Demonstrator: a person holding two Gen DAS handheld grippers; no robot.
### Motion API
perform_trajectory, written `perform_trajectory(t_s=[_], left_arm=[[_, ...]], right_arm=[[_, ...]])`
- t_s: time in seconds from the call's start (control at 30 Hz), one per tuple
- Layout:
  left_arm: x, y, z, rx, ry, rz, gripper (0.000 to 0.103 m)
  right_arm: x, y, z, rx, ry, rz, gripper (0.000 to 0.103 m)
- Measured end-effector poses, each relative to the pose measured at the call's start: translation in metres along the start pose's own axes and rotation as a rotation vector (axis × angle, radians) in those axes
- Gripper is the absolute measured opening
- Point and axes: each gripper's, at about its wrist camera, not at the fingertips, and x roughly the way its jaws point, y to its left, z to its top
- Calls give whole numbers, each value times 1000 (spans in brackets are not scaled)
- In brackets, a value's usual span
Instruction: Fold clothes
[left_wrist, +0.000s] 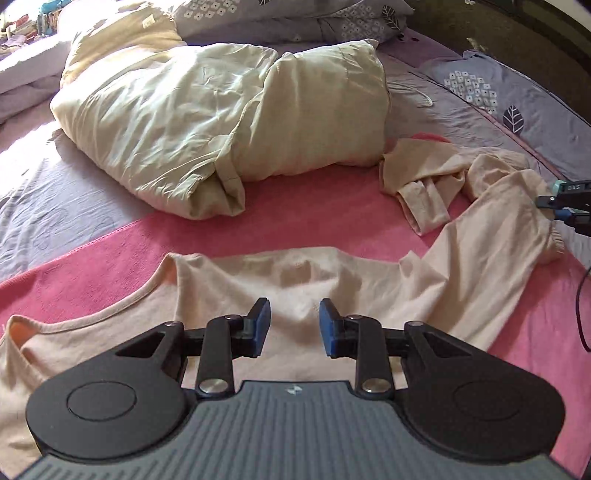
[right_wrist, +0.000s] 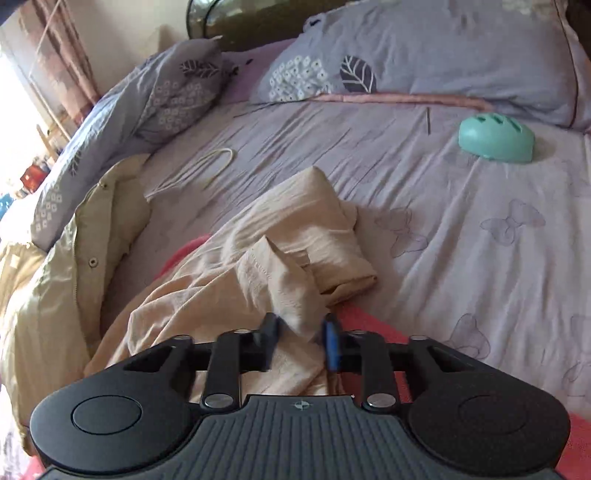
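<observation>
A peach long-sleeved shirt (left_wrist: 295, 280) lies spread on a pink blanket (left_wrist: 295, 221), neckline at the lower left, one sleeve trailing off to the right. My left gripper (left_wrist: 294, 325) hovers over the shirt's body, open, nothing between its blue pads. At the right edge, my right gripper (left_wrist: 561, 201) sits at the end of that sleeve. In the right wrist view, the right gripper (right_wrist: 301, 332) has a bunched fold of the shirt (right_wrist: 266, 258) filling the gap between its fingers, shut on it; the fingers are blurred.
A bulky cream padded jacket (left_wrist: 207, 118) lies beyond the shirt, also at the left in the right wrist view (right_wrist: 55, 295). Grey patterned pillows (right_wrist: 443, 48) line the bed's head. A teal domed object (right_wrist: 496, 138) and a white cord (right_wrist: 207, 170) rest on the lilac sheet (right_wrist: 461, 258).
</observation>
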Motion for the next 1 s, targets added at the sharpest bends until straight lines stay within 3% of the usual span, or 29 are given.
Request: perform_trajectory(t_s=[0.23, 0.33, 0.43, 0.6, 0.7, 0.8, 0.9, 1.0], left_arm=[[40, -30, -4, 32, 19, 76, 36], [49, -41, -7, 50, -3, 149, 48], [46, -43, 0, 2, 7, 203, 52], [-9, 5, 6, -244, -154, 230, 51], [-45, 52, -9, -363, -162, 259, 51], [-86, 97, -48, -462, -150, 316, 51], [-124, 135, -96, -548, -105, 376, 51], [-155, 165, -140, -623, -70, 420, 51]], right_arm=[[-45, 0, 16, -73, -122, -8, 10], [-42, -10, 9, -102, -65, -62, 10], [-46, -24, 4, -25, -44, -77, 10], [-87, -14, 6, -15, -118, -9, 10], [-118, 27, 6, -125, -151, 107, 10], [-139, 95, -12, -234, -132, 301, 10], [-150, 183, -56, -328, -61, 532, 10], [-162, 274, -131, -452, 28, 745, 11]])
